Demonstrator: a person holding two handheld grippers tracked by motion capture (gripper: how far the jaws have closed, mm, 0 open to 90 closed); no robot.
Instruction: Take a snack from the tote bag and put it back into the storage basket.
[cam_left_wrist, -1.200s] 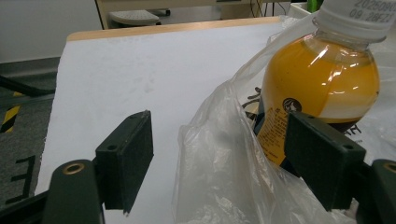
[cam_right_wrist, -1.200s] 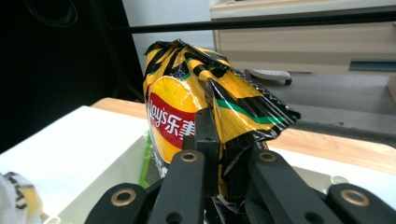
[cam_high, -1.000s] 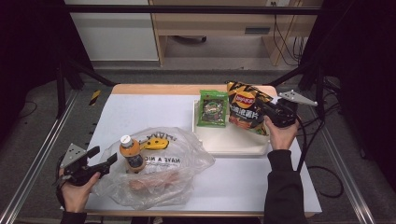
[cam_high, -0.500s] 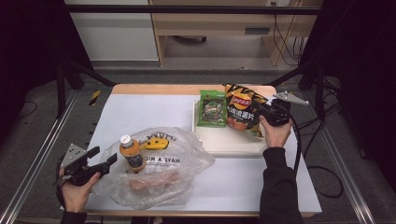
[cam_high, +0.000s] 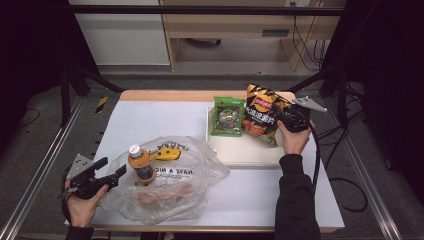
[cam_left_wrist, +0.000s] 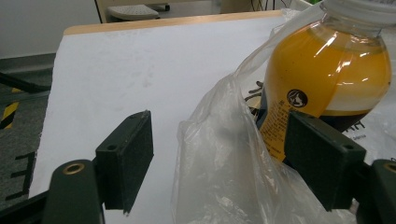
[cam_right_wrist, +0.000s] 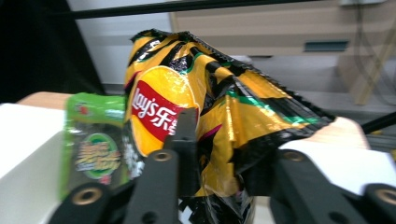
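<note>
Right claw (cam_high: 280, 116) has just been opening its jaws. The chip bag (cam_high: 260, 112) stands between them, the pads loosened rather than clenched on it. The bag stands tilted on the white tray (cam_high: 240, 152), at its 3 o'clock end, with the claw just beside it on the bag's 3 o'clock side. In the right gripper view, one jaw lies across the front of the bag and the other stands a little off its crumpled edge.

The green snack packet (cam_high: 227, 116) lies flat on the same tray, touching the chip bag at its 9 o'clock side. Judging from this, two items are out and set down, and the chip bag's placing is about finished.

The left claw (cam_high: 112, 166) is released, its jaws wide apart near the counter's (cam_high: 150, 120) 7 o'clock corner. The clear plastic bag (cam_high: 175, 185) has a fold of its edge between those jaws in the left gripper view, untouched by either pad. The orange drink bottle (cam_high: 140, 165) stands upright in the bag's mouth, at about 2 o'clock from the left claw and close by one jaw.

What seems left is the bottle, plus something pinkish lower in the bag, too blurred to name.
</note>
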